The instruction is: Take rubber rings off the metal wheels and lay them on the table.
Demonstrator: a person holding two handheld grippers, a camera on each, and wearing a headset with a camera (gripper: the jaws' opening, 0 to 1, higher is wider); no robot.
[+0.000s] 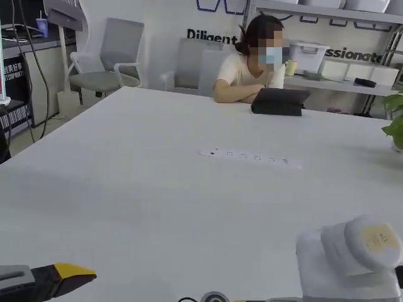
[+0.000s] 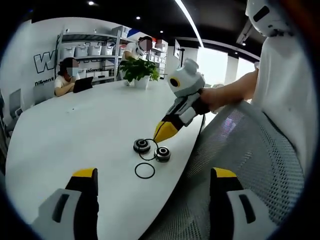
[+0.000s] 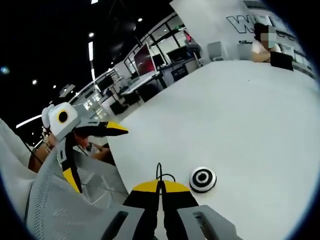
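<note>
Wheels [image 2: 141, 145] lie at the table's [image 2: 75, 115] near edge, a freed ring [image 2: 144, 170] just beside them. Right gripper [image 3: 160, 186] is clamped on a second ring [image 3: 159, 172]; left gripper [image 2: 155, 174] gapes empty. Lift slowly, pinning the wheel with the left if it drags

Smooth matt table [image 2: 75, 130], shiny metal wheels [image 2: 142, 145], black rubber ring [image 2: 135, 170], woven mesh chair back [image 2: 240, 150]
</note>
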